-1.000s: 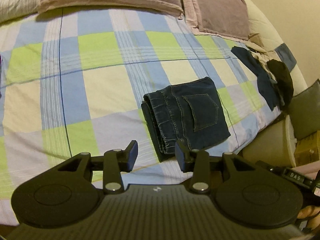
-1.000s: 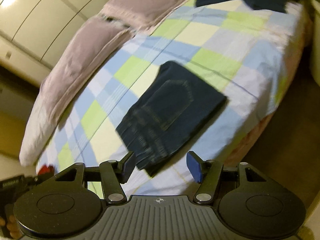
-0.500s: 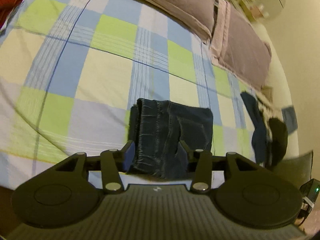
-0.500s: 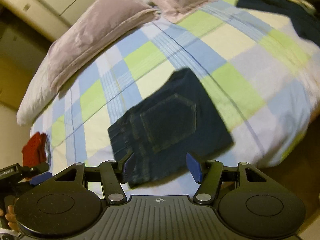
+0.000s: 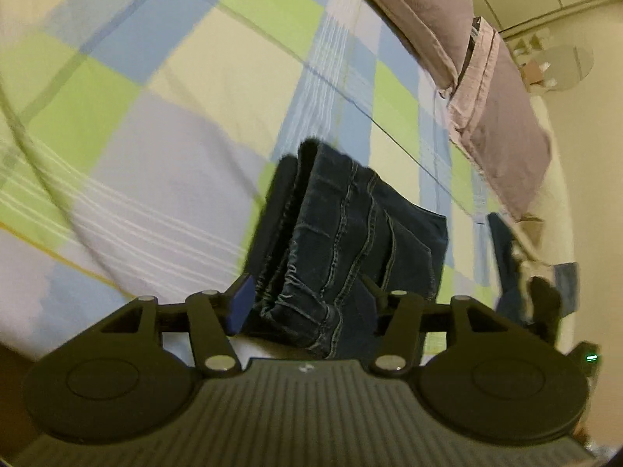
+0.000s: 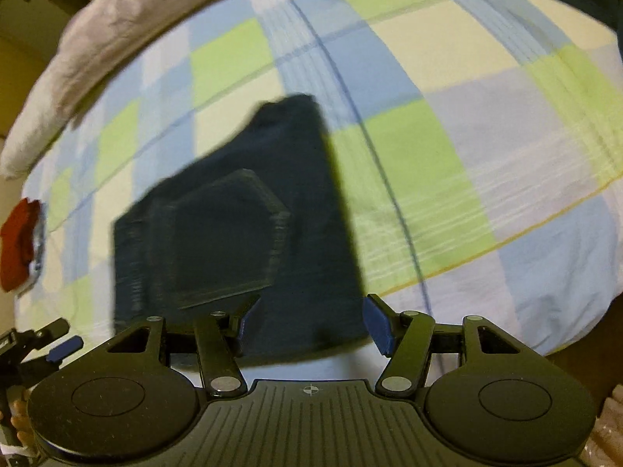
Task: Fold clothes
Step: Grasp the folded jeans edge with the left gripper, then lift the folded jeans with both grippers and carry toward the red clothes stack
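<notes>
Both claws are down at the near edge of the bed, and the folded jeans [image 5: 350,241] lie between them on the checked bedsheet [image 5: 163,124], a compact dark-denim bundle with a back pocket facing up and the stacked waistband layers showing on the left side. The left gripper [image 5: 305,303] stands wide open with the near waistband corner of the bundle sitting in the gap between its fingers; nothing is pinched, the blue pad on the left finger is just beside the denim edge. The right gripper [image 6: 313,325] is spread just as wide, straddling the near plain edge of the jeans [image 6: 241,225], and it too has hold of nothing. The garment already lies folded, so this could be a squaring-up or a grab to carry it off; the pictures don't settle which. Risks from here: if either claw closes on only the top layer, the stack will peel open and the fold is lost. The waistband side is thick and springy, so a shallow bite there could slip off. Closing unevenly, one side ahead of the other, would skew the bundle. The soft sheet may bunch into the fingers too. Away to the side a heap of dark clothes [image 5: 521,272] waits near the pillows [image 5: 502,124].
</notes>
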### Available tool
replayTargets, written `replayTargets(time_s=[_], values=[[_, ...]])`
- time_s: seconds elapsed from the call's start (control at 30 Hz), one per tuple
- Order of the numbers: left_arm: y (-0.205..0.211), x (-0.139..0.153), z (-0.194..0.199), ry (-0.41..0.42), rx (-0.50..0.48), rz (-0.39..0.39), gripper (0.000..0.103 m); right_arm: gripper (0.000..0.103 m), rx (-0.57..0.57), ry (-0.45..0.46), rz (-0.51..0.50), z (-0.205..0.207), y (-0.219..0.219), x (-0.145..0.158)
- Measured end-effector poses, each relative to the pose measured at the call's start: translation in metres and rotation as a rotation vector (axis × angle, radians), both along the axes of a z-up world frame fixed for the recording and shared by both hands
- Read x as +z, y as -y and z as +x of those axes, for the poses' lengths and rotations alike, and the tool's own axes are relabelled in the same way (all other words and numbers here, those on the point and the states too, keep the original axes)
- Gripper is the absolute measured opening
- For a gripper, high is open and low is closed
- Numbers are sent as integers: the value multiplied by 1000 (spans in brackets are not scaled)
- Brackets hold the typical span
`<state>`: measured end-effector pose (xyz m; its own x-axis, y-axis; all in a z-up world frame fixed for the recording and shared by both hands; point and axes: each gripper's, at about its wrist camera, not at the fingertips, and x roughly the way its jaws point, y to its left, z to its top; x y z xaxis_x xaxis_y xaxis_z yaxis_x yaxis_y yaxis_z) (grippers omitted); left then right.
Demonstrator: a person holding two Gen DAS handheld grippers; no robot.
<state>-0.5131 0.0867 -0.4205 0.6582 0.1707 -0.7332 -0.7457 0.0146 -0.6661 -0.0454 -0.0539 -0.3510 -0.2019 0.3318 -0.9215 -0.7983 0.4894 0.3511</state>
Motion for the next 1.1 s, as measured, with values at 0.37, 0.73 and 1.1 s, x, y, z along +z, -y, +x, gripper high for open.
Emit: replayTargets(time_s=[0.37, 0.73, 1.1], values=[[-25, -76, 14, 156, 2, 3, 73, 72, -50, -131, 114, 41, -7, -58], [-42, -93, 31, 250, -8, 6, 66, 72, -46, -286, 267, 52, -35, -93], [-46, -100, 33, 240, -15, -8, 52, 66, 119, -400, 319, 55, -73, -112]])
